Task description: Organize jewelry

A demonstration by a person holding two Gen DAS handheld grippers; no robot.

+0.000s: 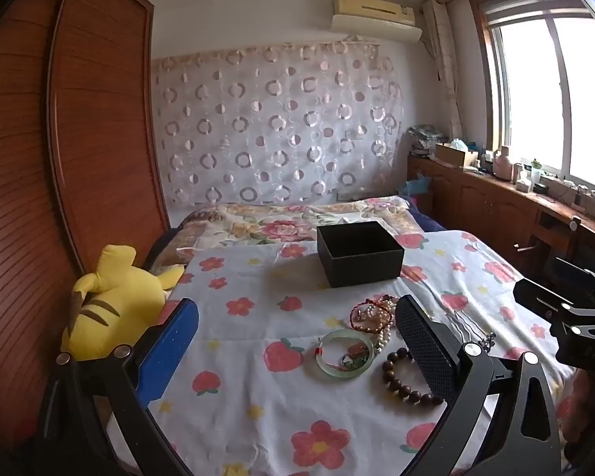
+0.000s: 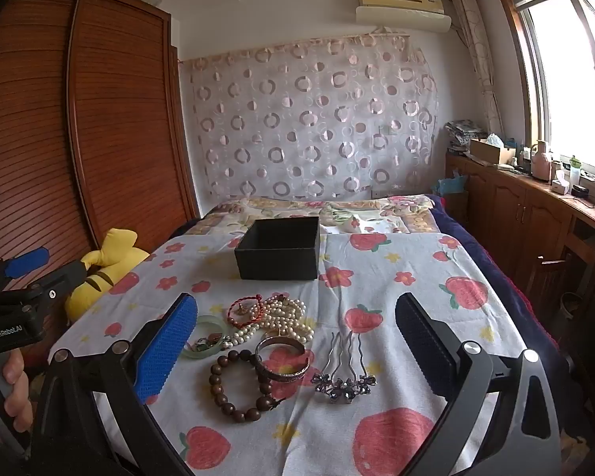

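An open black box stands on the strawberry-print cloth. In front of it lies jewelry: a green jade bangle, a red cord bracelet, a pearl necklace, a brown wooden bead bracelet, a metal bangle and a dark flower hairpin. My left gripper is open and empty above the jade bangle. My right gripper is open and empty above the jewelry pile.
A yellow plush toy lies at the bed's left edge by the wooden wardrobe. A floral quilt lies behind the box. A cluttered wooden cabinet runs under the window at the right.
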